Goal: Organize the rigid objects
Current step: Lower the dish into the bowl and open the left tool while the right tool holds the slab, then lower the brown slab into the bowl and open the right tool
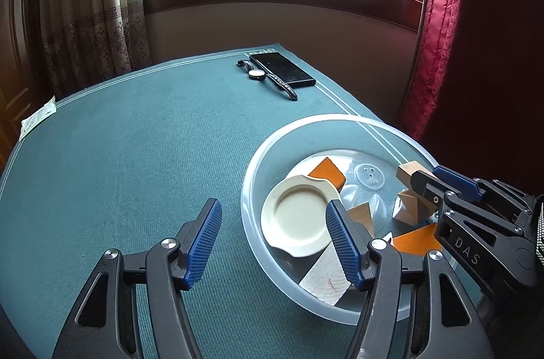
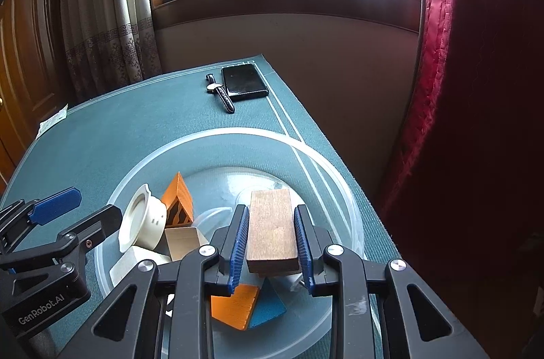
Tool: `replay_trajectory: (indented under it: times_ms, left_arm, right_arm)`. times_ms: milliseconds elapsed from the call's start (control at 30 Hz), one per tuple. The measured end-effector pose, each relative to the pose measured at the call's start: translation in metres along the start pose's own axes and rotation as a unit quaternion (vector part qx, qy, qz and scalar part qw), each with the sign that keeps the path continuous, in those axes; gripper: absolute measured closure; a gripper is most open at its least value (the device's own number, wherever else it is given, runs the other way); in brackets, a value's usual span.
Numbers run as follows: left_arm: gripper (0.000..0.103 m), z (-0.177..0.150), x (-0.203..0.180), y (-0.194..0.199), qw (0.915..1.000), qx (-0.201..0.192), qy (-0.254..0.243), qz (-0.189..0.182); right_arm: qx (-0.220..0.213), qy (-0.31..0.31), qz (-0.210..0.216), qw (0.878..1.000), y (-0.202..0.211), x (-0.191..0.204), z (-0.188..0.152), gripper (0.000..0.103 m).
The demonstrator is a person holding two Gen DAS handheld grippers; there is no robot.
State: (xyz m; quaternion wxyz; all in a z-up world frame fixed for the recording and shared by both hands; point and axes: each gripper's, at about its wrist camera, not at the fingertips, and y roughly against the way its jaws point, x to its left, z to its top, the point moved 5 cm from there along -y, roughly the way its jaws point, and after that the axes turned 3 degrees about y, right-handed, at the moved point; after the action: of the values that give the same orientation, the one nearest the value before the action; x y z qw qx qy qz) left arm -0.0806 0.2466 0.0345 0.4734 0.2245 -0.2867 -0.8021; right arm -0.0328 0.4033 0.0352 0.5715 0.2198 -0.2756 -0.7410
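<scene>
A clear plastic bowl (image 1: pixel 306 125) (image 2: pixel 238 133) stands on the green mat. In it lie a cream round dish (image 1: pixel 299 216) (image 2: pixel 142 219), orange blocks (image 1: pixel 328 172) (image 2: pixel 178 189), a blue piece (image 2: pixel 268 308) and pale wooden shapes (image 1: pixel 362 212). My right gripper (image 2: pixel 270 212) (image 1: pixel 425 182) is shut on a brown wooden block (image 2: pixel 272 236) (image 1: pixel 408 170) and holds it above the bowl's middle. My left gripper (image 1: pixel 273 243) (image 2: pixel 100 202) is open at the bowl's near-left rim. One finger is over the mat, the other over the dish, with nothing gripped.
A black phone (image 1: pixel 282 68) (image 2: pixel 244 80) and a wristwatch (image 1: pixel 265 77) (image 2: pixel 219 92) lie at the mat's far edge. A paper slip (image 1: pixel 37 117) sits at the left edge. The table's right edge runs close by the bowl, with a red curtain (image 1: pixel 438 36) beyond.
</scene>
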Motion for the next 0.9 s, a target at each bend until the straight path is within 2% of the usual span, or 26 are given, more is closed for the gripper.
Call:
replay_trajectory:
  times_ms: [400, 600, 667, 700, 733, 900]
  left_arm:
    - [0.037, -0.006, 0.018, 0.014, 0.9996, -0.016, 0.012, 0.018]
    - [0.037, -0.009, 0.025, 0.015, 0.9994, -0.014, 0.023, 0.021]
    - [0.037, -0.01, 0.027, 0.017, 0.9994, -0.015, 0.025, 0.021]
    - [0.036, -0.011, 0.028, 0.018, 0.9993, -0.016, 0.026, 0.021]
    - [0.033, -0.011, 0.029, 0.019, 0.9992, -0.019, 0.028, 0.022]
    - [0.032, -0.009, 0.031, 0.022, 0.9989, -0.024, 0.031, 0.025]
  right_arm:
    - [-0.006, -0.007, 0.022, 1.0, 0.001, 0.002, 0.0, 0.074]
    - [-0.019, -0.013, 0.075, 0.997, -0.007, 0.015, 0.007, 0.074]
    - [-0.015, -0.02, 0.08, 0.997, -0.012, 0.015, 0.007, 0.068]
    - [-0.016, -0.026, 0.083, 0.996, -0.012, 0.015, 0.005, 0.056]
    - [-0.018, -0.03, 0.083, 0.996, -0.011, 0.014, 0.005, 0.05]
    - [-0.026, -0.027, 0.074, 0.997, -0.004, 0.011, 0.005, 0.05]
